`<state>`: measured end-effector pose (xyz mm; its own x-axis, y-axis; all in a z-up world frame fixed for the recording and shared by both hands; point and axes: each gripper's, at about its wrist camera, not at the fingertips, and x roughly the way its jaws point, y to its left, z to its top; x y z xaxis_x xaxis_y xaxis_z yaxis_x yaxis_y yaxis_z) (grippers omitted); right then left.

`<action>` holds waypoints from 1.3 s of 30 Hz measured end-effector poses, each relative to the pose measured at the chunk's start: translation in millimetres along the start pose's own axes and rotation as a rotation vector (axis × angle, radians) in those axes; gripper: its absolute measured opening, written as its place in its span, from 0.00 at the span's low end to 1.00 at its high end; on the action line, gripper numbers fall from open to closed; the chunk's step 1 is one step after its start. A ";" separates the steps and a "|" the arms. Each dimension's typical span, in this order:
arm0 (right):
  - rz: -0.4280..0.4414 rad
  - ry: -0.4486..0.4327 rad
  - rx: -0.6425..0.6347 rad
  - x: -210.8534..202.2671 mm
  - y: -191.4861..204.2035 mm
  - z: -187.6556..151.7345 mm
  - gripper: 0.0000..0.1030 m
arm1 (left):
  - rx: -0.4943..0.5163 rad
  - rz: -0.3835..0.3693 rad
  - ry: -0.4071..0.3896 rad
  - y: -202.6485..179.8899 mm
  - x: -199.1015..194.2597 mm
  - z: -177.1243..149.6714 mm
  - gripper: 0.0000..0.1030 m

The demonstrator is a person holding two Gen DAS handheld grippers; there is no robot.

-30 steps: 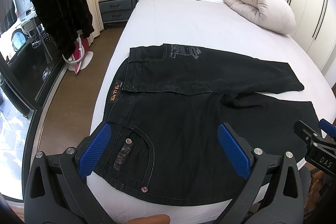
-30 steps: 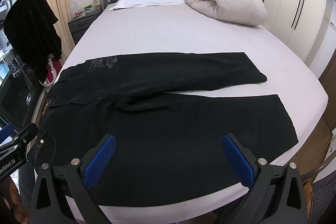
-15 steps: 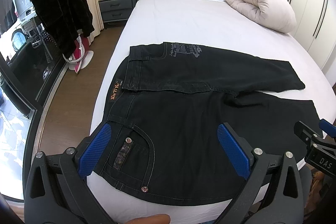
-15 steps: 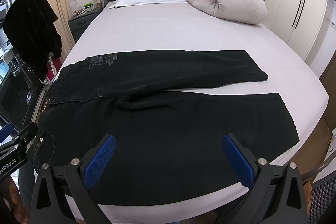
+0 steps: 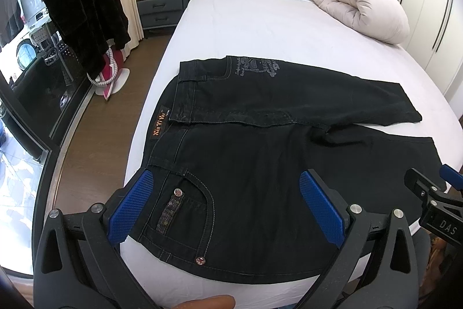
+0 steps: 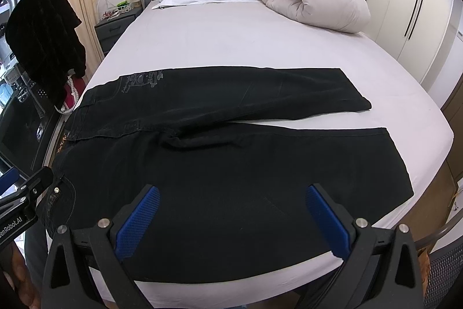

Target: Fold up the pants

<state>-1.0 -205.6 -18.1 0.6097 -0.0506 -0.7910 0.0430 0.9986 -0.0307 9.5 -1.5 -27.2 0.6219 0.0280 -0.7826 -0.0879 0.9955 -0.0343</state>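
Hovering wide apart, empty: left hand-held gripper (image 5: 227,203), right hand-held gripper (image 6: 231,217), above black pants (image 6: 231,152).

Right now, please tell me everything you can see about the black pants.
The black pants look like denim and lie flat across the foot of the bed, waistband at the left edge. They show light stitching, metal rivets, a printed design and an orange-lettered waist label. The legs spread slightly apart, with bunching at the crotch. Neither gripper touches them.
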 end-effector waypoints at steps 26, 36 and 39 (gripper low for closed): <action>0.006 0.011 -0.010 2.8 4.2 -2.2 1.00 | 0.011 0.020 0.022 -1.3 11.6 -1.0 1.00; 0.011 0.021 -0.019 5.7 7.4 -2.4 1.00 | 0.014 0.040 0.033 -0.6 17.0 -2.0 1.00; 0.008 0.026 -0.023 6.5 7.6 -2.1 1.00 | 0.011 0.042 0.037 -1.0 21.4 -2.2 1.00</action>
<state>1.6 -198.3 -24.7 0.5892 -0.0420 -0.8069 0.0197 0.9991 -0.0377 21.2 -2.1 -45.4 0.5884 0.0662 -0.8059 -0.1047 0.9945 0.0052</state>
